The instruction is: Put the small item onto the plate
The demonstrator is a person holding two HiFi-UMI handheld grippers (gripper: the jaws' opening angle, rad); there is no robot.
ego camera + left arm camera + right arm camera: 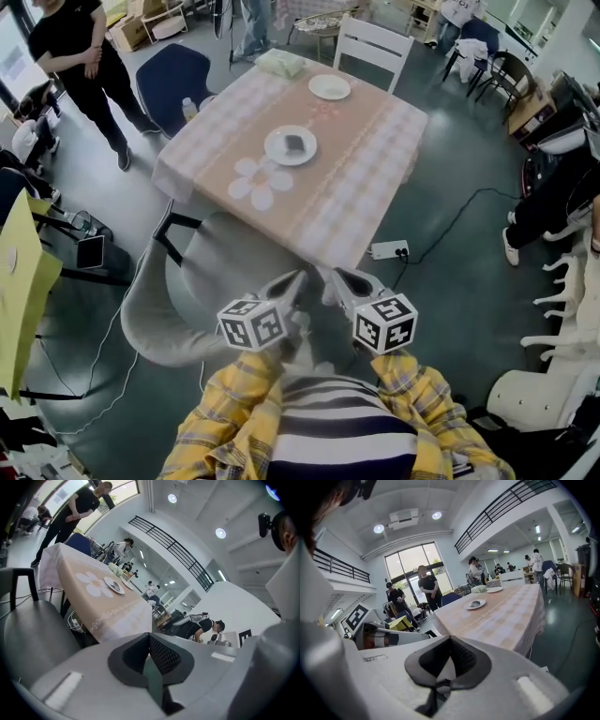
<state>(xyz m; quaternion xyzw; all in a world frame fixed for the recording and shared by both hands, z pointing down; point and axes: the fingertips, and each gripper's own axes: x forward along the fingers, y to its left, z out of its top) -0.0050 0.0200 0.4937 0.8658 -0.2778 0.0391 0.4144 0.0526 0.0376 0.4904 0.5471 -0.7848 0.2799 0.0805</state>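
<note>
Both the left hand-held gripper [292,281] and the right hand-held gripper [339,278] are closed empty, well apart from the worktop [361,187], whose central plate [275,152] carries the small dark item [294,143], judged flat, light and rigid, best pinched across its narrow sides.

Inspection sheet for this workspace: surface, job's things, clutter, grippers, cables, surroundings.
Surface: table under a checked cloth with a flower print.
Job's things: small dark item lies on the near plate.
Clutter: far plate looks empty; pale folded bundle at the far edge.
Grippers: left gripper and right gripper both shut, empty, short of the table.
Cables: power strip on the floor, cable leading off.
Surroundings: grey chair, white chair, bystander.
</note>
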